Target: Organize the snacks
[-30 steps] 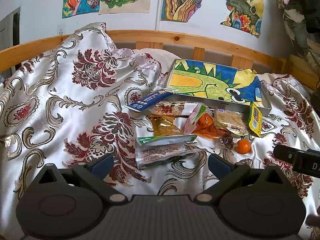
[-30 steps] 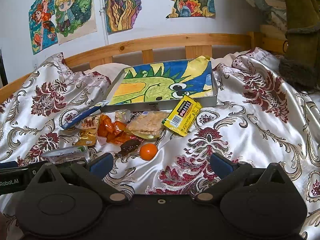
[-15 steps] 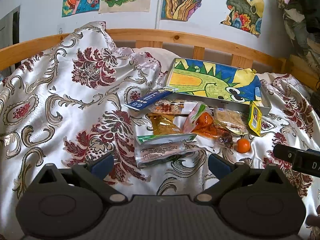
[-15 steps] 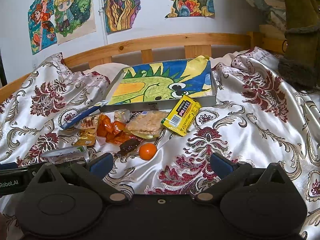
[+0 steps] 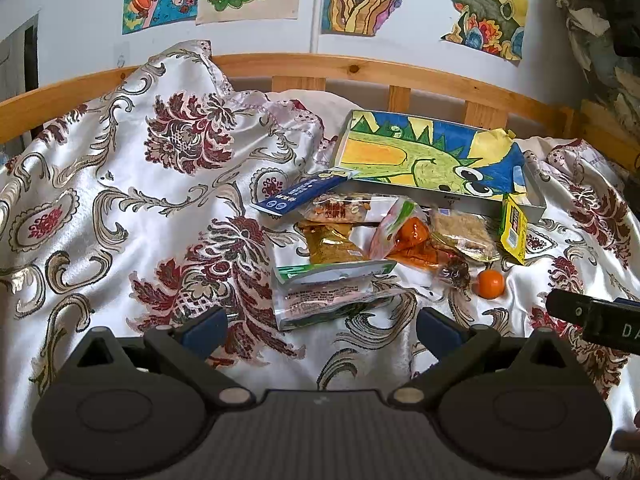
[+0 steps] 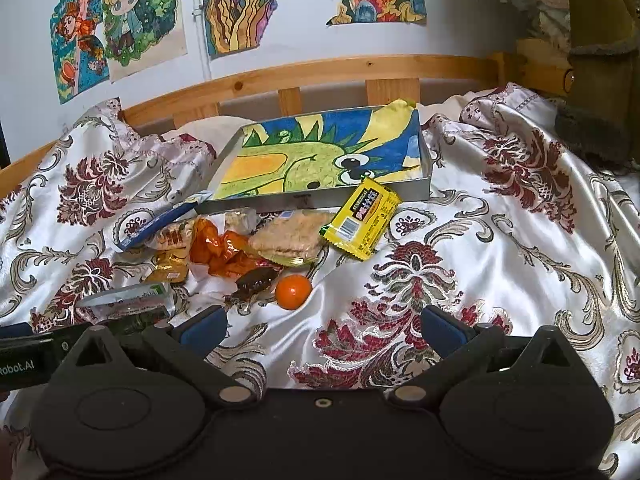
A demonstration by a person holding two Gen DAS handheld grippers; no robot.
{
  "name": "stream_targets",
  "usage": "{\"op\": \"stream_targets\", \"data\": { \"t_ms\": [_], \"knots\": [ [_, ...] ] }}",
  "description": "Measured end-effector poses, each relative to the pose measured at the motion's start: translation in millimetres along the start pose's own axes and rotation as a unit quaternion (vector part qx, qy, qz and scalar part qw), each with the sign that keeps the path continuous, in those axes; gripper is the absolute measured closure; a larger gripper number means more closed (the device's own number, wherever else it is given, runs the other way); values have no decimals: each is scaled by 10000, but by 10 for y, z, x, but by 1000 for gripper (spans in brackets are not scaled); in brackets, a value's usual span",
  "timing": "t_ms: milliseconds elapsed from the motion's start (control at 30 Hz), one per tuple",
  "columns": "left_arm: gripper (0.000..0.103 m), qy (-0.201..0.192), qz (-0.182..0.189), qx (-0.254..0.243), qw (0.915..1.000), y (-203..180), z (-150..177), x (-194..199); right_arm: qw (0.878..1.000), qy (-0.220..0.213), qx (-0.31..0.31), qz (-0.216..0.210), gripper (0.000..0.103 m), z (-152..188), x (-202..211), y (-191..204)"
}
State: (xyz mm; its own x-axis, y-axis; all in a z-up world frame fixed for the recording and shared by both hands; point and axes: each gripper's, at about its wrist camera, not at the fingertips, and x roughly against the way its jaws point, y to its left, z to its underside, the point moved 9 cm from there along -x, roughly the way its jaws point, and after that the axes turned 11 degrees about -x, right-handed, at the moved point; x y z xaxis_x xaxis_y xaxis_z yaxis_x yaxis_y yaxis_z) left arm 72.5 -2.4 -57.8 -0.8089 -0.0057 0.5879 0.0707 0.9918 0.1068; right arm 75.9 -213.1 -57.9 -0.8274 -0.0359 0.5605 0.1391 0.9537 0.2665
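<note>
Several snack packets lie heaped on a floral bedspread in front of a shallow grey box [image 5: 534, 200] [image 6: 425, 164] lined with a dinosaur drawing. Among them are a blue packet [image 5: 298, 196], a green and white pouch [image 5: 332, 288] [image 6: 128, 300], an orange packet [image 5: 412, 236] [image 6: 218, 250], a cracker pack [image 5: 460, 232] [image 6: 290, 236], a yellow bar [image 5: 513, 226] [image 6: 362, 218] and a small orange fruit [image 5: 489, 283] [image 6: 293, 291]. My left gripper [image 5: 318, 326] is open just short of the pouch. My right gripper [image 6: 323, 326] is open near the fruit, holding nothing.
A wooden bed rail [image 5: 400, 76] [image 6: 320, 70] runs behind the box, under drawings on the white wall. The bedspread [image 5: 120, 200] bunches high at the left. Hanging clothes [image 6: 592, 40] crowd the right. The other gripper's body [image 5: 596, 320] shows at the right edge.
Both grippers have crept slightly forward toward the snacks. Nothing on the bed has moved and both stay open.
</note>
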Motion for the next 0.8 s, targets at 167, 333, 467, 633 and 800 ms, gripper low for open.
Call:
{"op": "stream_targets", "data": {
  "t_ms": [167, 333, 467, 633, 800],
  "knots": [
    [1, -18, -17, -78, 10000, -8, -36, -9, 10000, -9, 17, 4, 1, 16, -3, 42],
    [1, -73, -98, -172, 9998, -3, -102, -11, 10000, -10, 47, -29, 1, -2, 7, 69],
    [1, -100, -141, -310, 9994, -3, -166, -17, 9999, 84, 98, -70, 1, -40, -1, 107],
    [1, -46, -142, -401, 9991, 8, -254, -59, 9983, 214, 473, -281, 1, -154, -61, 233],
    [1, 21, -180, -510, 9985, 14, -326, -124, 9917, 218, 1073, -678, 1, -292, -164, 352]
  ]
}}
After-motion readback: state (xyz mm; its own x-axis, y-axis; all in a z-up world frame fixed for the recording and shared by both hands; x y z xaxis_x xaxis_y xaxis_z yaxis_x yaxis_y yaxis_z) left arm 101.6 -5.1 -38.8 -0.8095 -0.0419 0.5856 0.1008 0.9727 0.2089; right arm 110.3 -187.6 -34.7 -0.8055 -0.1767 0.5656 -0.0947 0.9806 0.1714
